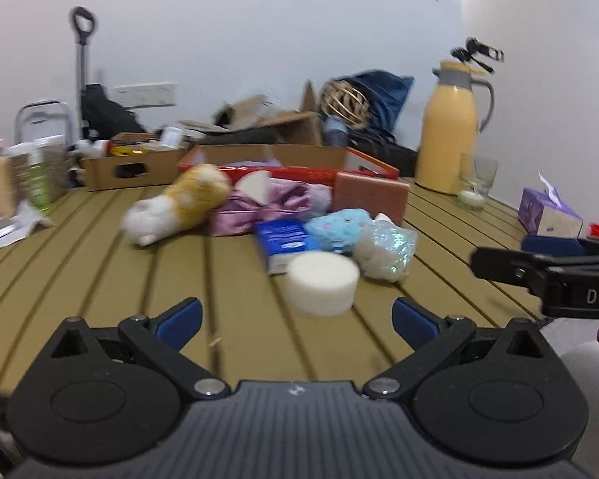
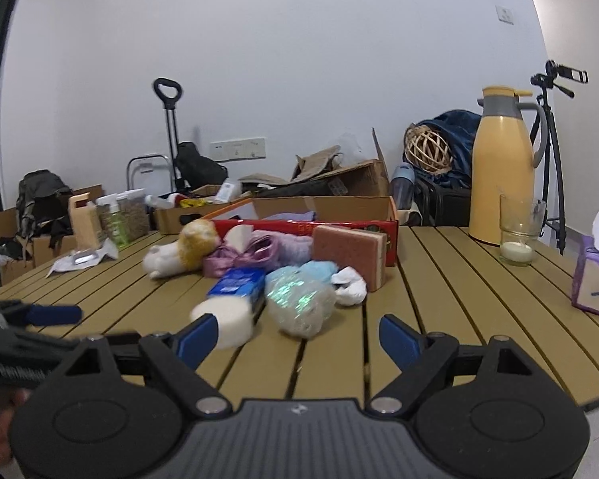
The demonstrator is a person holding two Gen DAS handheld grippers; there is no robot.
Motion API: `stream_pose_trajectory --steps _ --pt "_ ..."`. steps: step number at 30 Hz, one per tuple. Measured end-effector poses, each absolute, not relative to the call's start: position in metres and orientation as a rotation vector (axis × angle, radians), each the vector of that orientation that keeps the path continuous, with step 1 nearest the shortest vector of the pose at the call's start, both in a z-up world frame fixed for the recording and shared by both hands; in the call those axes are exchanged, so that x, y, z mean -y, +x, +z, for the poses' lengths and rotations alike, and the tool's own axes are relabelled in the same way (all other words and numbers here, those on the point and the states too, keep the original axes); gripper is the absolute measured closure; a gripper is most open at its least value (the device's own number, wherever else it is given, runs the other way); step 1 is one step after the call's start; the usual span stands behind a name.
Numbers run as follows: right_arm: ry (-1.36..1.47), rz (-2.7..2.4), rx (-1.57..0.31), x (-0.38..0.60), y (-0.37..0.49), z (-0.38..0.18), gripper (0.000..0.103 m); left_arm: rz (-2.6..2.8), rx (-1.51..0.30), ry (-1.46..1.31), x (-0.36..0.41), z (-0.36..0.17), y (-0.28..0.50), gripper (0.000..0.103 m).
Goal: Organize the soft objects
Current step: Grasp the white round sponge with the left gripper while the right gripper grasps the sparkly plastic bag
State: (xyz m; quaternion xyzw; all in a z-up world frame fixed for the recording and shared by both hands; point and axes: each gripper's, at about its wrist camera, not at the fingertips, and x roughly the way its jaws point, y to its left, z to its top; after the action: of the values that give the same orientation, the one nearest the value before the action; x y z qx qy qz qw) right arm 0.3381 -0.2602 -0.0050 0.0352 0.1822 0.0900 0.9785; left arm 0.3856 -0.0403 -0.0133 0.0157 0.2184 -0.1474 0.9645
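A heap of soft things lies mid-table: a yellow-and-white plush (image 1: 175, 205) (image 2: 179, 251), a pink ribbon bow (image 1: 255, 209) (image 2: 239, 255), a blue tissue pack (image 1: 285, 241) (image 2: 239, 283), a light blue fluffy toy (image 1: 339, 225) (image 2: 319, 269), a shiny wrapped ball (image 1: 387, 251) (image 2: 299, 303), a pink sponge block (image 1: 371, 195) (image 2: 351, 249) and a round white sponge (image 1: 322, 282) (image 2: 229, 319). My left gripper (image 1: 297, 317) stands open just short of the white sponge. My right gripper (image 2: 297, 339) is open too, with the wrapped ball ahead of it. Both hold nothing.
A red-edged cardboard box (image 1: 299, 159) (image 2: 319, 215) stands behind the heap. A yellow thermos (image 1: 451, 127) (image 2: 503, 167), a glass with a candle (image 2: 519, 235) and a purple tissue box (image 1: 547, 209) (image 2: 597, 275) are at the right. Bottles and cartons (image 2: 116, 215) stand at the left.
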Motion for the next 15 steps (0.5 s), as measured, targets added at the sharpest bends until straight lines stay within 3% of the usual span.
stream_pose_trajectory --steps 6,9,12,15 --pt "0.111 0.205 -0.404 0.271 0.400 -0.012 0.018 -0.316 -0.488 0.023 0.063 -0.026 0.443 0.008" --pt "0.142 0.233 -0.413 0.271 0.424 -0.017 0.020 -0.321 -0.517 0.032 0.068 -0.034 0.456 0.031" --pt "0.163 0.272 -0.436 0.268 0.447 -0.023 0.032 -0.308 -0.554 -0.004 0.064 -0.039 0.464 0.046" --pt "0.195 0.294 -0.473 0.265 0.464 -0.032 0.042 -0.322 -0.556 -0.017 0.060 -0.038 0.466 0.049"
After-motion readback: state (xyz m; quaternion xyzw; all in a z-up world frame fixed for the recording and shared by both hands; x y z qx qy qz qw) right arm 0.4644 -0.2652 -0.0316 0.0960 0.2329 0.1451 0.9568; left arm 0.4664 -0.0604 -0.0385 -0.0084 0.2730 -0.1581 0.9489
